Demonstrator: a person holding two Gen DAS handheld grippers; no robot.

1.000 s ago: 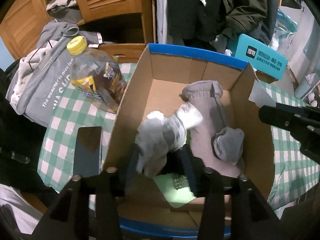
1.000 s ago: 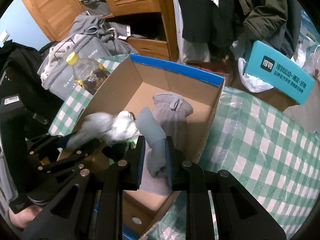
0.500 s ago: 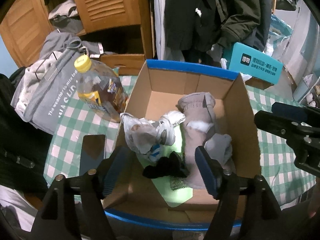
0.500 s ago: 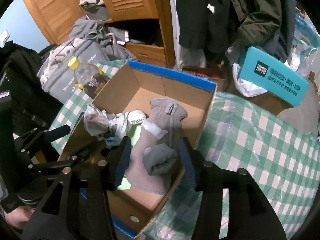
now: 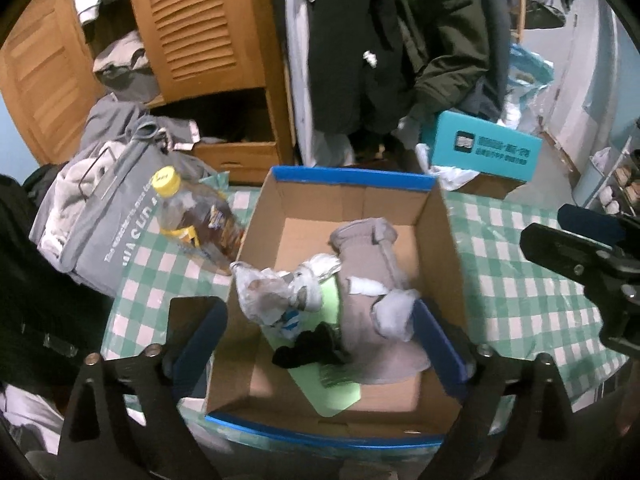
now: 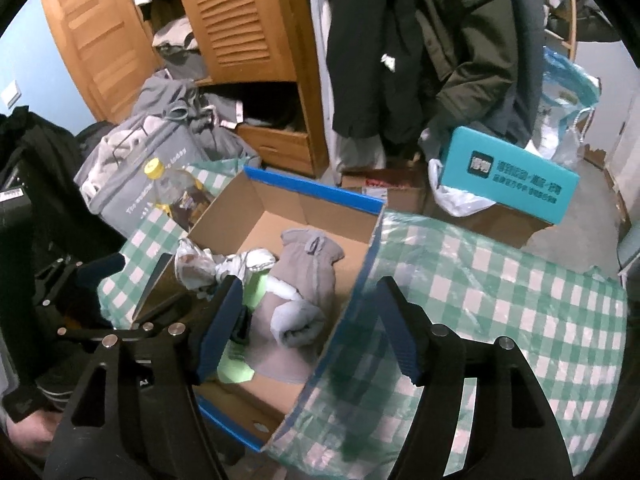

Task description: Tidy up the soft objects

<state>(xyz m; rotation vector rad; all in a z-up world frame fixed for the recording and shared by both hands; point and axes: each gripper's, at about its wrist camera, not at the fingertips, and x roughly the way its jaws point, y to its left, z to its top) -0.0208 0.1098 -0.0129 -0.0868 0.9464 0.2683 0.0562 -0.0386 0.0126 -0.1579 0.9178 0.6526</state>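
Note:
A cardboard box with a blue rim stands on the green checked tablecloth. In it lie a grey mitten, a rolled grey sock, a crumpled white and grey bundle, a black sock and a pale green sheet. My left gripper hovers above the box's near end, jaws opening wide, nothing pressed between them. My right gripper hangs over the box's right wall, jaws opening. The rolled grey sock lies loose below them beside the mitten.
A yellow-capped bottle lies left of the box, beside a grey bag. A dark flat slab rests on the cloth near the left finger. A teal carton, a wooden wardrobe and hanging coats stand behind. Checked cloth spreads right.
Both grippers opened and rose away from the box. The left let go of the white and grey bundle, the right let go of the rolled grey sock; both items now lie in the box.

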